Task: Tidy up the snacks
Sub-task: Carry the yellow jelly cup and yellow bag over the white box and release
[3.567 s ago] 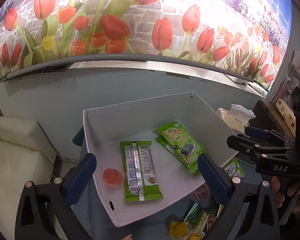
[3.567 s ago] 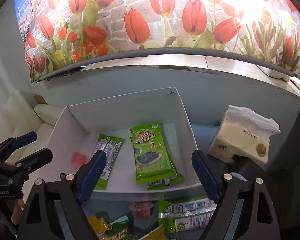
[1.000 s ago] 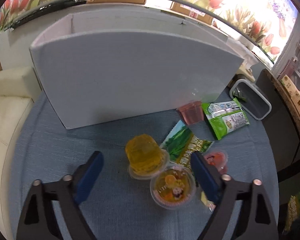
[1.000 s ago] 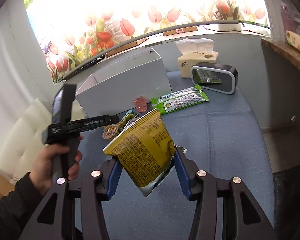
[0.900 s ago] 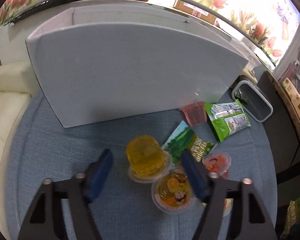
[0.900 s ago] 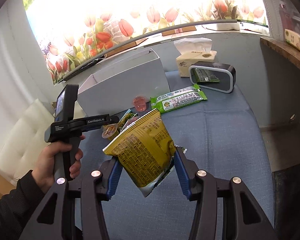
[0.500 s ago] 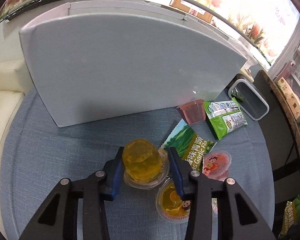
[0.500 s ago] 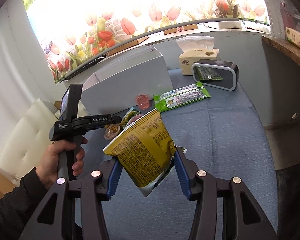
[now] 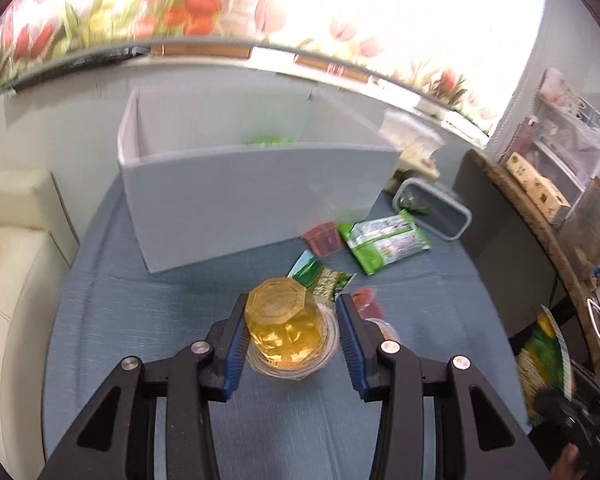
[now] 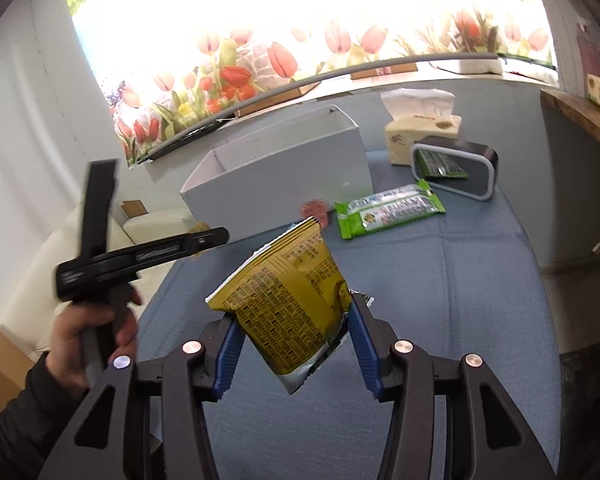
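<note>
My left gripper [image 9: 290,324] is shut on a yellow jelly cup [image 9: 284,326], held upside down above the blue cloth, in front of the white box [image 9: 256,196]. My right gripper [image 10: 292,340] is shut on a yellow snack bag [image 10: 288,296] and holds it in the air over the table. The left gripper [image 10: 204,242] also shows in the right wrist view, level with the white box [image 10: 284,184]. On the cloth lie a green wafer pack [image 9: 384,240], a red jelly cup [image 9: 322,240], a green seaweed pack [image 9: 320,276] and a small red jelly [image 9: 366,304].
A dark lidded container [image 9: 434,212] with a green pack inside and a tissue pack [image 10: 420,132] stand right of the box. A cream sofa [image 9: 8,264] is on the left. A wooden shelf [image 9: 540,216] runs along the right.
My left gripper closed on the yellow jelly cup and lifted it up and back from the other cups. My right gripper has kept hold of the yellow bag.
</note>
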The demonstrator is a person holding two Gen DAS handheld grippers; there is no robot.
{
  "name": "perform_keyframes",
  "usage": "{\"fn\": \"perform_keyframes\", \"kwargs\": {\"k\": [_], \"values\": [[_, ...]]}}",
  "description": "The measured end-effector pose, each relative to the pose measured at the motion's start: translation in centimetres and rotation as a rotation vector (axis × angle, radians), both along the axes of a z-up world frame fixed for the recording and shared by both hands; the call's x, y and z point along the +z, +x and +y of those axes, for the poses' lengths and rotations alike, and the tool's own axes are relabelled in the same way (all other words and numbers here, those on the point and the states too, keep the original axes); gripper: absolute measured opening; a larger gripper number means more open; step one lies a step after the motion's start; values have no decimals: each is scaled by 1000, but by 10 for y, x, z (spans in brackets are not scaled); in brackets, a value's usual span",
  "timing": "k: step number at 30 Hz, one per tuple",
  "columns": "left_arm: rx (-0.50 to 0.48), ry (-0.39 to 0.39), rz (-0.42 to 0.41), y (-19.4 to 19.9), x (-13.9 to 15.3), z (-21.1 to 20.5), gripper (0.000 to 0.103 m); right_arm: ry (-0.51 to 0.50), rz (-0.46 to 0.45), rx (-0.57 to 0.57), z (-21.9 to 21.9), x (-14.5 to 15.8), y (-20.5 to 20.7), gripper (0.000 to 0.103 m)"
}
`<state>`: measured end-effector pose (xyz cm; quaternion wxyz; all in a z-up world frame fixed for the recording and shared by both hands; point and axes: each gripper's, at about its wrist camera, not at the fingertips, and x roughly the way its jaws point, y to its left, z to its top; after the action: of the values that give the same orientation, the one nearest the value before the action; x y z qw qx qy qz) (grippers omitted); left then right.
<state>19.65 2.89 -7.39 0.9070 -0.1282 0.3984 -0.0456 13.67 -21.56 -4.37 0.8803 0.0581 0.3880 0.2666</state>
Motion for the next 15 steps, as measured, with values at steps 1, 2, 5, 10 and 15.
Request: {"fn": "perform_keyframes", "kwargs": {"k": [1, 2, 5, 10, 15], "values": [[-3, -6, -8, -5, 7, 2, 46, -1, -3, 6, 3, 2, 3, 54], [-6, -11, -19, -8, 14, 4, 46, 1, -6, 12, 7, 4, 7, 54], [-4, -7, -48, -9, 33, 12, 46, -5, -18, 41, 22, 10, 24, 54], [13, -16, -101, 3, 66, 31, 46, -25, -40, 68, 49, 27, 71, 54], [16, -26, -139, 35, 94, 49, 46, -17, -29, 82, 79, 41, 127, 54]]}}
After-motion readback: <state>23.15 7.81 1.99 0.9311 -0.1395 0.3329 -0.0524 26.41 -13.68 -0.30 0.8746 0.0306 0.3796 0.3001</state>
